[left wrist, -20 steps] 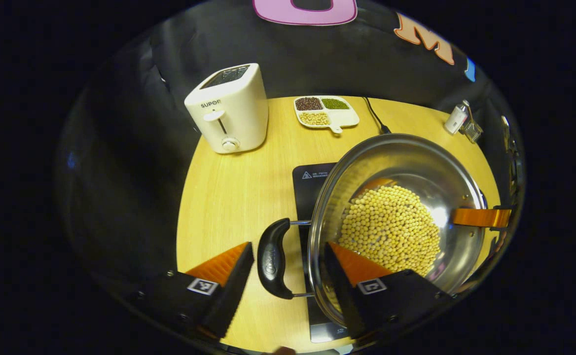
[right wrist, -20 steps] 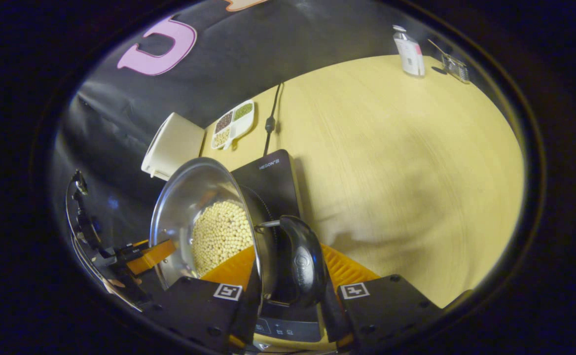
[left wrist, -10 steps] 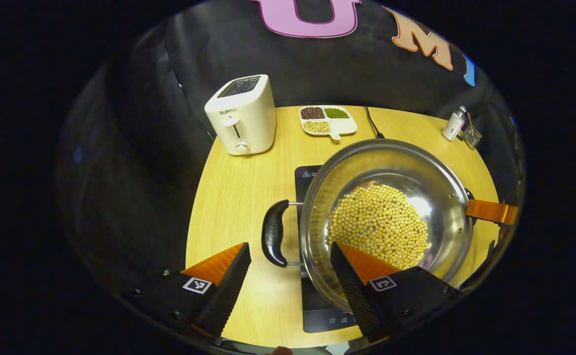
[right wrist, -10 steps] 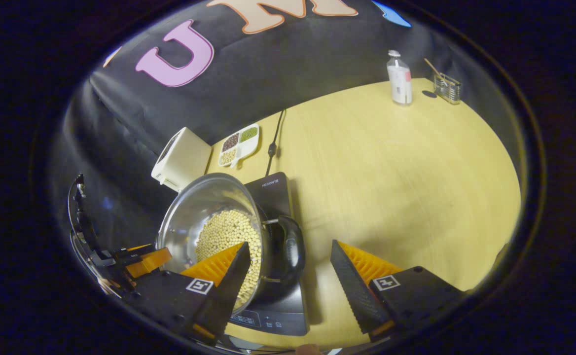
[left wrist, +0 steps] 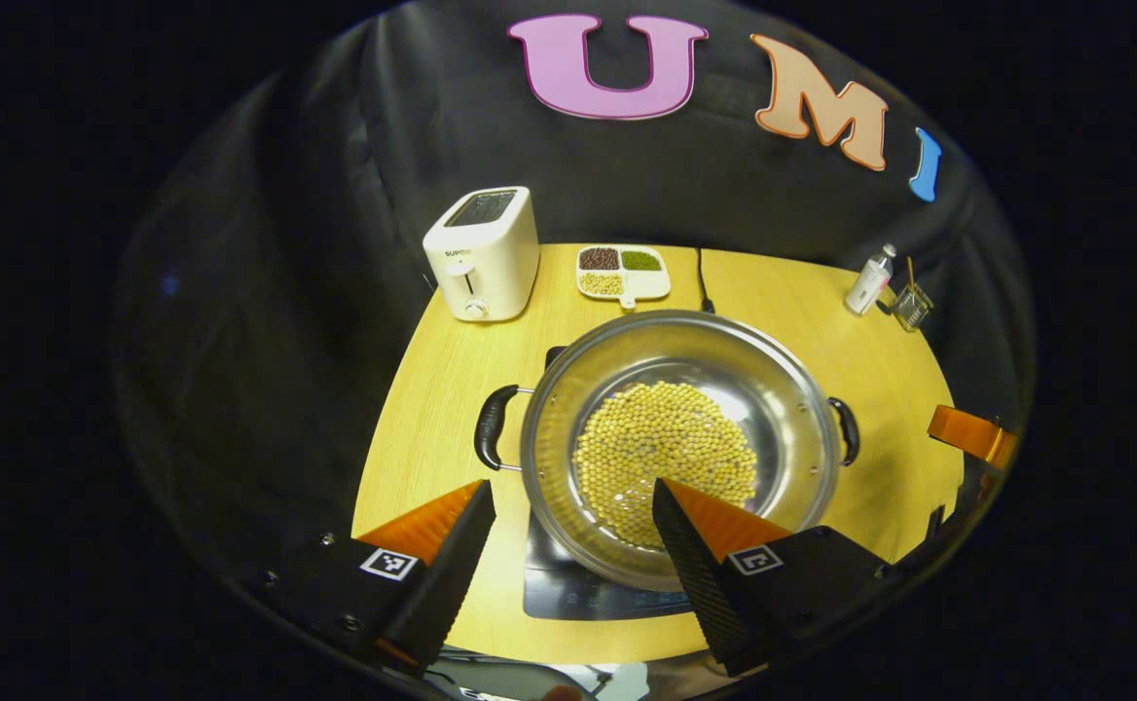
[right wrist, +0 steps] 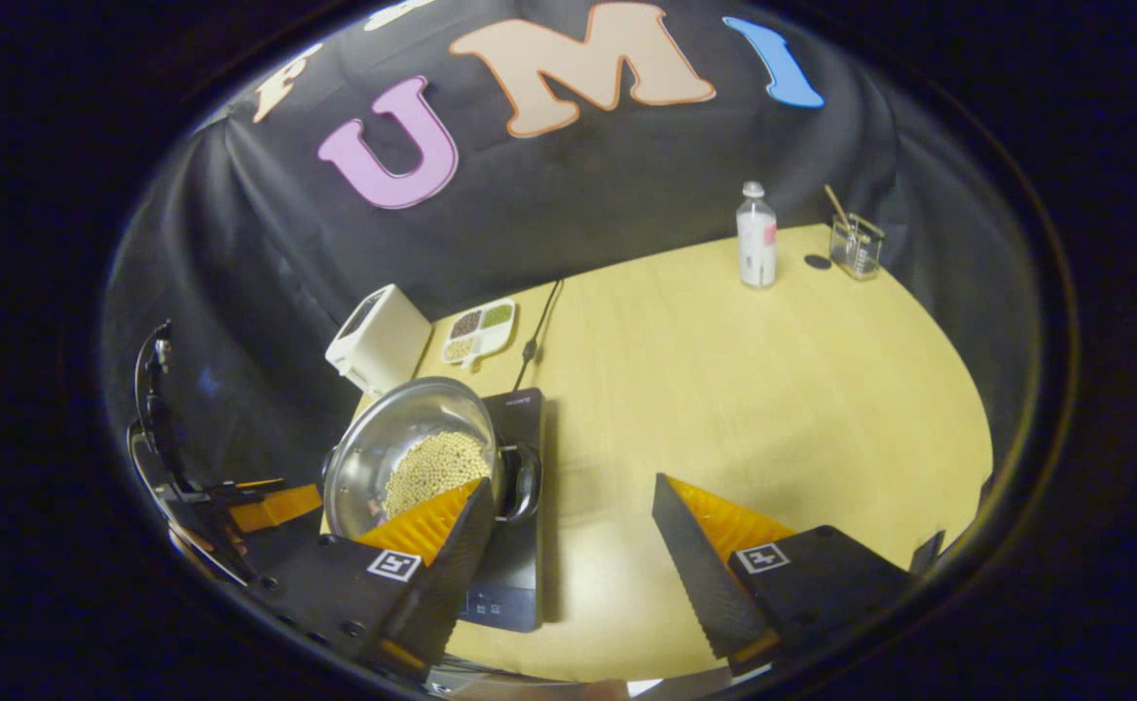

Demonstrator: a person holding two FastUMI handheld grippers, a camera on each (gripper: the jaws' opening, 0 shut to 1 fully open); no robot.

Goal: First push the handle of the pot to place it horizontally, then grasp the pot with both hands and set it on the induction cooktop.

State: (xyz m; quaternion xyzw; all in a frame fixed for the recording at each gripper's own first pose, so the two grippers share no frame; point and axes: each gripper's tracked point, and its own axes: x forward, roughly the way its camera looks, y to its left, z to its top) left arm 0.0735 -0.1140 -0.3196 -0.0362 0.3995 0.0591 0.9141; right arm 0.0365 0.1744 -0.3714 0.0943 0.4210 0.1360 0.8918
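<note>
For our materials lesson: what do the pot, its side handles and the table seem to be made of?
Pot: polished metal, probably stainless steel; its wall gleams and reflects.
Side handles: glossy black, likely plastic; smooth moulded shape with wire brackets.
Table: pale wood or wood-look laminate; fine straight grain, matte surface.

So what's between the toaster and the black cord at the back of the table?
The small divided dish of beans sits between the toaster and the black cord, seen in the left gripper view.

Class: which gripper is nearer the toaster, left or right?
Left. The left gripper hovers open by the pot's toaster side handle; the right gripper hovers open beyond the far handle.
</note>
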